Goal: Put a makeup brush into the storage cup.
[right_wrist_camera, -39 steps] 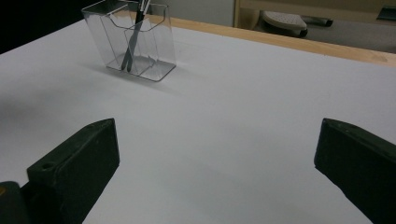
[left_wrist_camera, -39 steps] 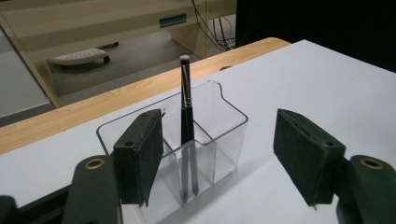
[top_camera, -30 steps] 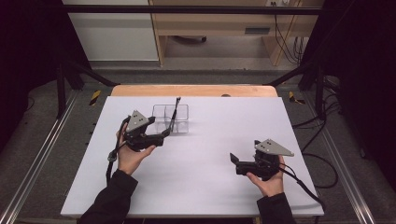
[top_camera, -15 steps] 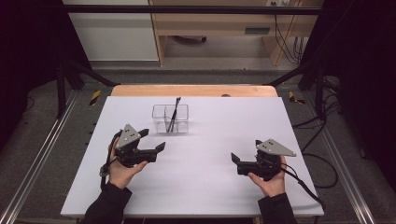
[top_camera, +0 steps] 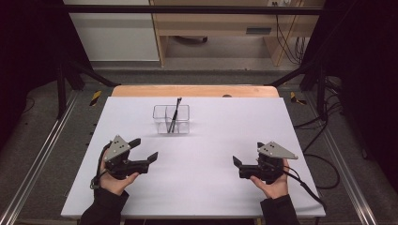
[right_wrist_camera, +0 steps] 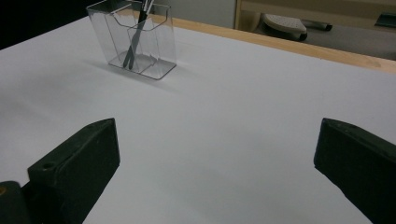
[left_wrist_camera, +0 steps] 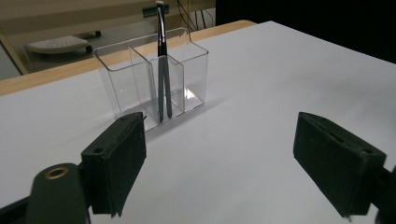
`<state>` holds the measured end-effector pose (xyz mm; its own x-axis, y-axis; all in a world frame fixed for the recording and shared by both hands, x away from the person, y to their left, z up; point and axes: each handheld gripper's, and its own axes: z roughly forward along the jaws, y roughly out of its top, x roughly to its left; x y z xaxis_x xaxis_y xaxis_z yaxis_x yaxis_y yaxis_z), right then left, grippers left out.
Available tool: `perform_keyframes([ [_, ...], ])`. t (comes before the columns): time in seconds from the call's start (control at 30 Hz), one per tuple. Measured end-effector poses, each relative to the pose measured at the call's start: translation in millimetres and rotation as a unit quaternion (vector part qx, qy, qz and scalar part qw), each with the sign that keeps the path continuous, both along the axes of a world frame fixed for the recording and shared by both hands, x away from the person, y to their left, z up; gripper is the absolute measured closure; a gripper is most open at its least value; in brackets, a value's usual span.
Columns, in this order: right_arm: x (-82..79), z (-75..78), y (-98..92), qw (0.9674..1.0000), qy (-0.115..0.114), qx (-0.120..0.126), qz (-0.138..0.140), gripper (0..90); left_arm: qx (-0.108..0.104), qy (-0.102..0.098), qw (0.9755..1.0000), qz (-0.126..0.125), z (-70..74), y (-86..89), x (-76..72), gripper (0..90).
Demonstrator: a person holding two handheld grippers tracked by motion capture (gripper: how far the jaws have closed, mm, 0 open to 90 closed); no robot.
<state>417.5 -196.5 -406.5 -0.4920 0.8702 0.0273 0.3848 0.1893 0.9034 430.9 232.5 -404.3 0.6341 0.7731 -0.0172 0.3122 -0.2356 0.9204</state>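
A clear plastic holder (top_camera: 171, 119) with compartments stands at the far middle of the white table (top_camera: 220, 126). A thin black pen or brush (top_camera: 175, 112) leans upright in it. The holder (left_wrist_camera: 154, 84) with the pen (left_wrist_camera: 161, 70) lies ahead of my left gripper (left_wrist_camera: 219, 163). My left gripper (top_camera: 146, 148) is at the near left, well short of the holder. Its jaws have just been opening and stand open with nothing between them. My right gripper (top_camera: 237, 166) rests at the near right, open and empty; the holder (right_wrist_camera: 135, 39) is far off to its upper left.
A wooden strip (top_camera: 197, 90) runs along the table's far edge. Metal rails (top_camera: 42, 154) flank the table on both sides. Cables (top_camera: 324, 164) trail off at the right. Beyond the table are a floor and furniture.
My left gripper has drawn back from beside the holder toward the near left of the table, and its jaws stand wider. The right gripper has not moved.
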Motion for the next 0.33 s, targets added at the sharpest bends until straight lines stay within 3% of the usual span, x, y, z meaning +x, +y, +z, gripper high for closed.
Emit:
perform_keyframes([
  [0.33,-0.2,-3.7,-7.7,0.9999,0.005,0.010,-0.007,1.4,0.007,0.010,0.9998,0.015,-13.3,13.9,-4.3,15.6],
])
